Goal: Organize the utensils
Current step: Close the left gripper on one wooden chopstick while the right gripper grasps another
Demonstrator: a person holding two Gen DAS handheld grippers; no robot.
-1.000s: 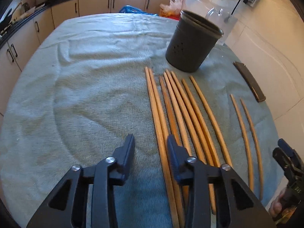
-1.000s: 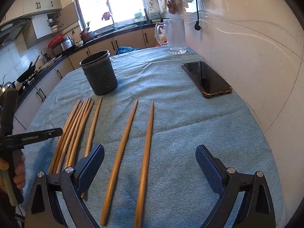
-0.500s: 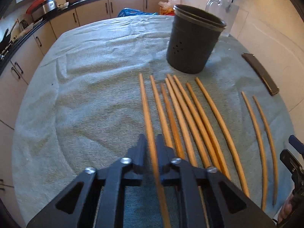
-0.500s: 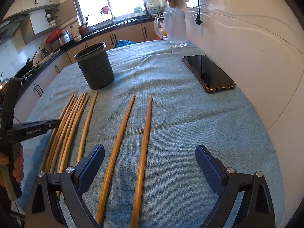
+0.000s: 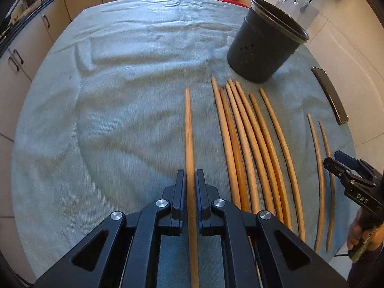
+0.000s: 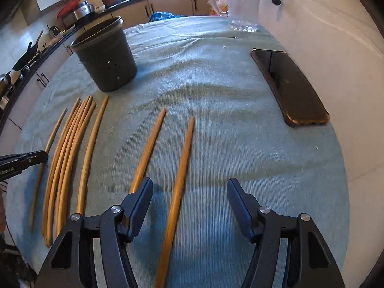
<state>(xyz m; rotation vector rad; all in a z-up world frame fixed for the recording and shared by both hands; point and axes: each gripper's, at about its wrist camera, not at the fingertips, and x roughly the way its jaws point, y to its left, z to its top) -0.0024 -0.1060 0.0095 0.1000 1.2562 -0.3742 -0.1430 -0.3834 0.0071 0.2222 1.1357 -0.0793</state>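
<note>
My left gripper [image 5: 191, 180] is shut on one wooden chopstick [image 5: 188, 129], which points away from me, apart from the bundle of several chopsticks [image 5: 249, 144] lying to its right. A black perforated holder [image 5: 264, 48] stands upright beyond them. In the right wrist view my right gripper [image 6: 189, 189] has its jaws closing, with the right one of two separate chopsticks [image 6: 180, 175] between them and the pads not touching it. The other separate chopstick [image 6: 148, 144] lies just outside the left finger. The holder [image 6: 105, 60] is at the far left.
A grey-green cloth [image 5: 108, 96] covers the round table. A black phone [image 6: 288, 86] lies near the wall at right, and a glass mug [image 6: 242, 7] stands at the far edge. Kitchen cabinets run along the back. A hand [image 5: 360, 235] holds the right gripper's handle.
My left gripper closed on the leftmost chopstick and drew it left, away from the bundle. My right gripper moved forward over the rightmost chopstick and its jaws have narrowed.
</note>
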